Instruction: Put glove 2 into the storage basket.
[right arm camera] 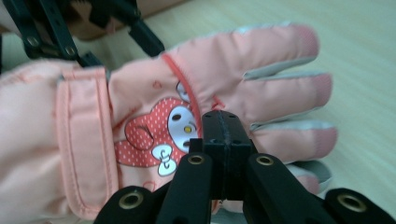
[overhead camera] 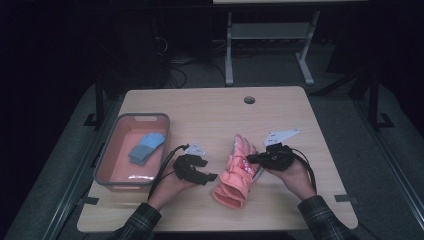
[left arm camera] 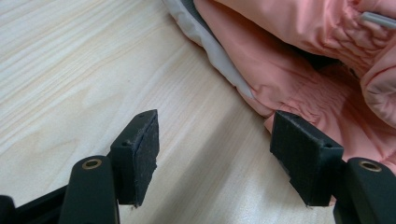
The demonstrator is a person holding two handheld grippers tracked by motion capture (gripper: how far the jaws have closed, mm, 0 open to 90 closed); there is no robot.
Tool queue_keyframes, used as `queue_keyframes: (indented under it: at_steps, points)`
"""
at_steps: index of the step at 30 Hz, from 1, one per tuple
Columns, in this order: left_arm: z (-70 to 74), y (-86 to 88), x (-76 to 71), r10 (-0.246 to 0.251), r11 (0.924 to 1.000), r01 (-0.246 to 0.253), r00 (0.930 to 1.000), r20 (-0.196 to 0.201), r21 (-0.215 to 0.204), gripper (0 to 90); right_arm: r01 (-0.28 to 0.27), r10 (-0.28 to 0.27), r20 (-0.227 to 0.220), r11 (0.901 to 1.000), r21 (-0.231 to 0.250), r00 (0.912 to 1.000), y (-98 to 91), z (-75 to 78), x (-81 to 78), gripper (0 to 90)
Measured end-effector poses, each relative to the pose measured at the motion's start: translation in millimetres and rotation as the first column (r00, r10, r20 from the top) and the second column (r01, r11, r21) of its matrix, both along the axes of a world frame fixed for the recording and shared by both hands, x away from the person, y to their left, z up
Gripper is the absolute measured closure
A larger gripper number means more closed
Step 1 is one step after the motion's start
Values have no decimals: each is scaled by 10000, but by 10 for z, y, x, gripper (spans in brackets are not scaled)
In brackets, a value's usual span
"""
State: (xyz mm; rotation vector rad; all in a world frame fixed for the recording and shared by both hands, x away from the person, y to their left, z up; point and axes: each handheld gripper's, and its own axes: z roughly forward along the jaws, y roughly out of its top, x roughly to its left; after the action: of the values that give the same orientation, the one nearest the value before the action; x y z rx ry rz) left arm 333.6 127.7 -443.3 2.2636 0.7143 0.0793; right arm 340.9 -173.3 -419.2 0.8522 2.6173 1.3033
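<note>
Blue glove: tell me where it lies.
In the high view the blue glove lies inside the grey tub at the table's left, beyond the left gripper.

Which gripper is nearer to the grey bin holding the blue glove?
Left. The left gripper lies just right of the grey bin, open; the right gripper is farther off, shut, beyond the pink glove.

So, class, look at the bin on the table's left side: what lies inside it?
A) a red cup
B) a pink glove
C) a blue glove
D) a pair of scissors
C: in the high view a blue glove lies inside the bin, while the pink glove lies outside it on the table.
</note>
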Motion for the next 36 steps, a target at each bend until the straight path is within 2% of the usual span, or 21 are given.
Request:
queue_keyframes:
  at_steps: [6,8,11,15,19,24,28,30,36]
  points:
    - [4,-1,6,-56,9999,55,10000,31,96,324,-131,119,-327,9992,-366,9994,84,-140,19,900]
    - [6,-3,3,45,10000,-45,10000,-26,38,324,-136,117,-477,9991,-403,9988,97,-173,23,900]
    - [28,6,18,125,9999,-125,9999,14,-5,320,-170,118,-731,9973,-714,9973,117,-226,23,900]
    - [86,6,35,261,9995,-259,9996,118,-177,313,-157,93,-592,9940,-1082,9982,164,-281,-5,900]
    - [266,-31,86,209,9980,-196,9996,204,-598,298,-103,63,-329,9924,-1223,9994,188,-296,-29,900]
    - [450,-159,191,-90,9963,108,9997,216,-858,268,-119,85,-288,9925,-1218,9995,190,-297,-36,900]
    - [546,-313,278,-332,9961,346,9993,177,-817,249,-225,200,-234,9930,-1158,9995,176,-308,-29,900]
    - [549,-397,314,-478,9947,476,9989,-10,-910,229,-244,226,-171,9930,-1152,9996,177,-311,-31,900]
    - [464,-667,382,-727,9949,699,9967,-370,-728,186,-215,193,-212,9935,-1118,9996,179,-309,-38,900]
